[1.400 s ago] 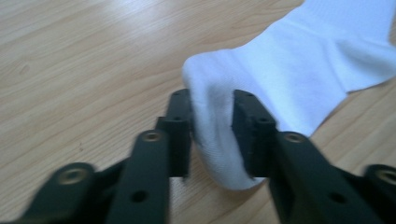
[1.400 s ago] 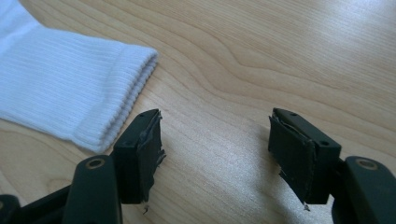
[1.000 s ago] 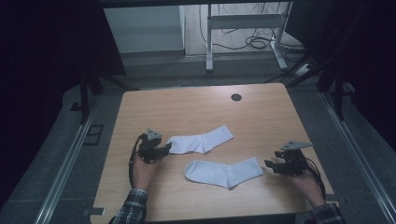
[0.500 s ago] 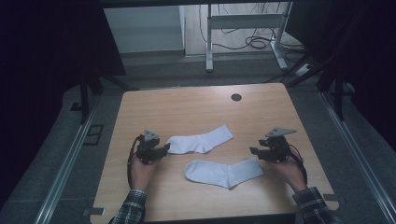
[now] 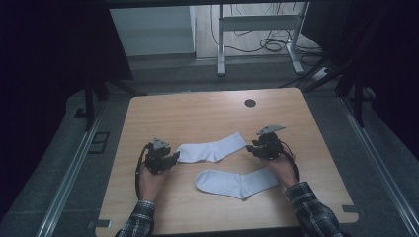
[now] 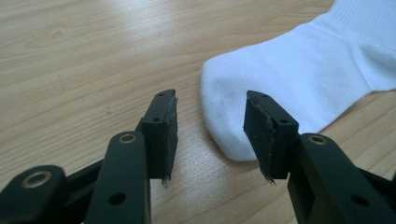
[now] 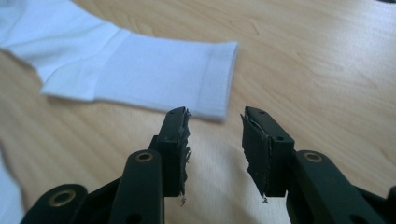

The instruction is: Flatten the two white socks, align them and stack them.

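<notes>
High view, nearest first: a flat white cotton sock (image 5: 236, 182) lies between both hands. Beyond it, the left gripper (image 5: 173, 159) and right gripper (image 5: 251, 146) (jaws just closing, still apart, gripping nothing) flank a second white sock (image 5: 212, 149) on the light wooden table (image 5: 197, 113).

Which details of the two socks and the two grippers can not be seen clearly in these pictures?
- Far sock: left gripper view, cuff end cut off by the top right edge.
- Far sock, right gripper view: toe end cut off by the left edge.
- Near sock: high view, too small to tell its knit or marks.
- Left gripper and right gripper: high view, jaws too small and dark to judge the gap.
</notes>
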